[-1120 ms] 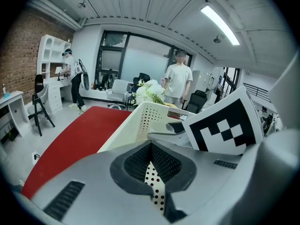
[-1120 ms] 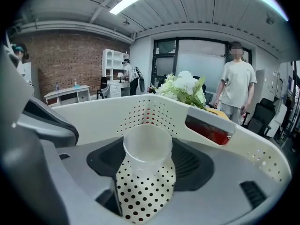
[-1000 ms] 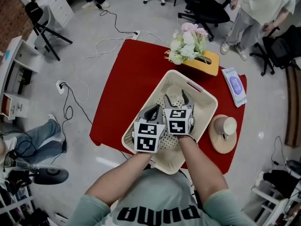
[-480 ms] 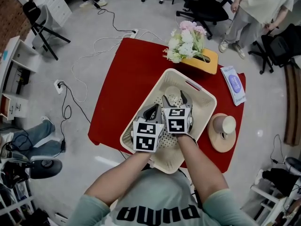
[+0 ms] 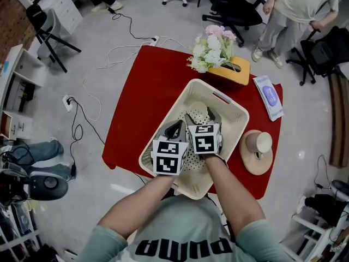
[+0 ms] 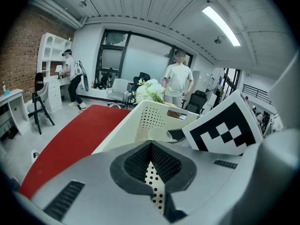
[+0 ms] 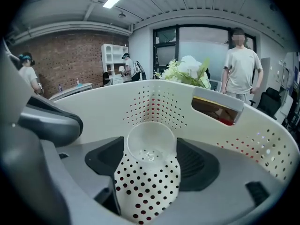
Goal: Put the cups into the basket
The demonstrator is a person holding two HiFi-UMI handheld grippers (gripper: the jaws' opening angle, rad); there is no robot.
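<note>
Counter: we find a red counter (image 5: pixel 147 91), its left part bare.
Basket: a cream perforated basket (image 5: pixel 180 100) stands on the middle of the counter. Both claws reach into it from the near side.
Left claw: the left claw (image 5: pixel 175 127) is low in the near left part of the basket, over the dotted floor. We find it clenched tip to tip, with nothing between the pads.
Right claw: the right claw (image 5: pixel 200 115) is just beside the left one, pointing at the far wall. Its jaws stand apart and have just been opening, so we record it as released.
Cup: a clear cup (image 7: pixel 150 142) lies on its side on the basket floor between the right claw's tips, its mouth toward that claw. We cannot tell whether the pads brush its sides.
Flowers: the flowers (image 5: pixel 214 48) stand in a yellow box beyond the basket's far edge.
Second cup: a second cup (image 5: pixel 260 142) stands outside the basket on a wooden disc (image 5: pixel 253 162), just right of the basket.
</note>
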